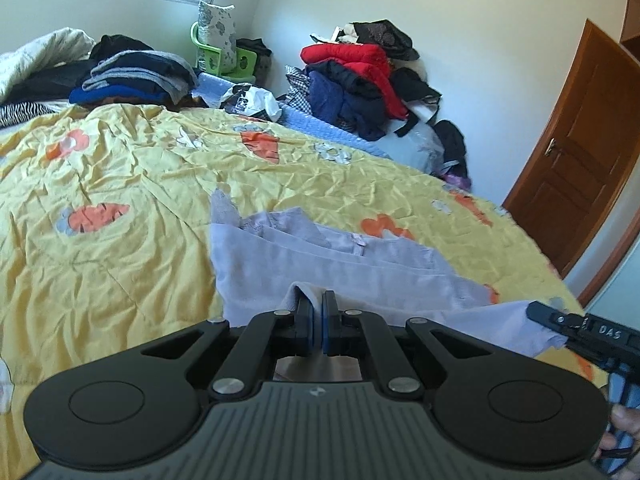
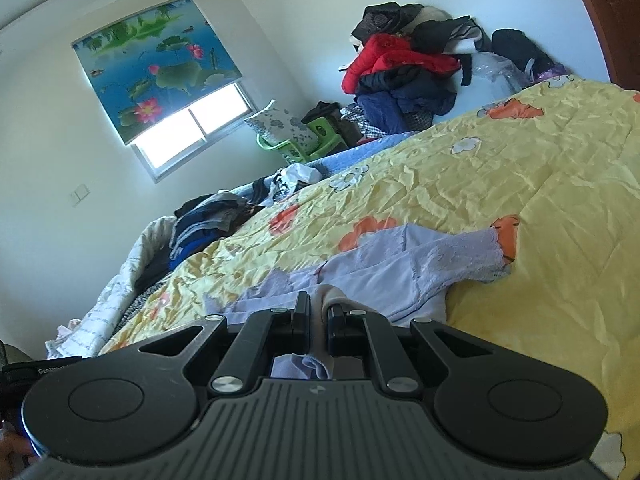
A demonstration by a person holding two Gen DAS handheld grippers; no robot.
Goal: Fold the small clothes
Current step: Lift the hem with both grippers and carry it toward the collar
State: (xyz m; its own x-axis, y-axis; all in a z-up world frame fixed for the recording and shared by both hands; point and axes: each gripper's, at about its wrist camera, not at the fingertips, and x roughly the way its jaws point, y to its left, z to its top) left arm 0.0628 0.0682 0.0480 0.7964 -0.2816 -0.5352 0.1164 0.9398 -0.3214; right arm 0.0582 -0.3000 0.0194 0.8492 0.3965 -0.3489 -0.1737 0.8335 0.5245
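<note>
A small lilac garment (image 1: 320, 264) lies crumpled on the yellow carrot-print quilt (image 1: 120, 240). My left gripper (image 1: 319, 300) is shut on its near edge, cloth pinched between the blue pads. My right gripper (image 1: 560, 326) shows at the right edge of the left wrist view, holding another part of the same edge. In the right wrist view the right gripper (image 2: 319, 312) is shut on a bunched fold of the lilac garment (image 2: 400, 272), whose lace-trimmed sleeve (image 2: 476, 252) stretches right across the quilt (image 2: 520, 184).
A stack of folded dark clothes (image 1: 136, 76) sits at the far left of the bed. A heap of red and dark clothes (image 1: 368, 76) rises against the far wall. A green chair (image 1: 224, 60) stands under the window. A wooden door (image 1: 580, 152) is on the right.
</note>
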